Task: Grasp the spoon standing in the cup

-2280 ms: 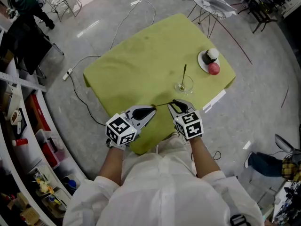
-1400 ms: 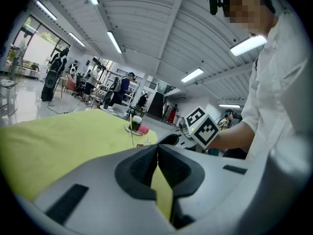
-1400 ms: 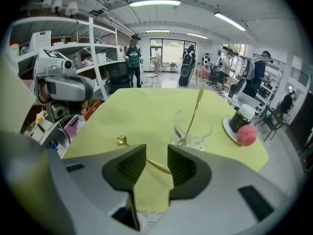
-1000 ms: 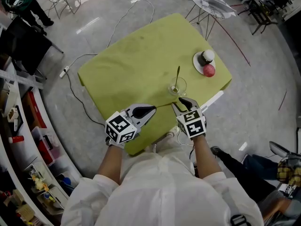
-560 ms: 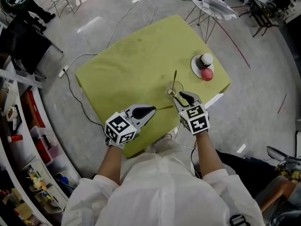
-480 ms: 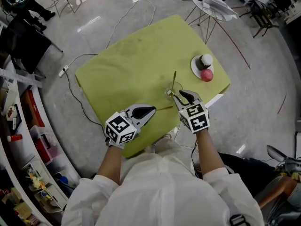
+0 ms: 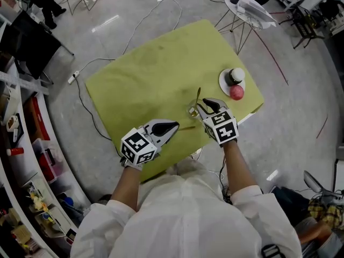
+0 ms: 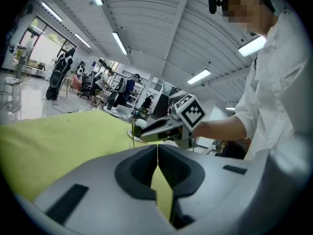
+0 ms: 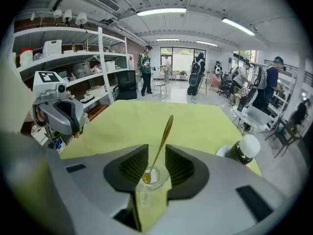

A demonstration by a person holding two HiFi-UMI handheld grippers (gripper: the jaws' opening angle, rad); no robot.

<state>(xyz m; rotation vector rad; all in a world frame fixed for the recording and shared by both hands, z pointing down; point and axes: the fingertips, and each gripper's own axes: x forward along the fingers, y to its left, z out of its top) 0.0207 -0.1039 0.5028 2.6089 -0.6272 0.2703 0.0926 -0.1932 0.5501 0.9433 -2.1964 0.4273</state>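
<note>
As its wide jaws close, the right gripper (image 9: 156,150) is held around the thin golden spoon (image 9: 165,129), tilted in the clear glass cup (image 9: 157,175), untouched.

One spoon (image 7: 198,95); one cup (image 7: 192,112); one plate (image 7: 222,81); two tools (image 7: 174,126) (image 7: 202,106).

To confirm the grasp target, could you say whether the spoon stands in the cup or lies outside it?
In, tilted: the spoon has its bowl at the bottom of the cup, handle slanting above the rim.
</note>
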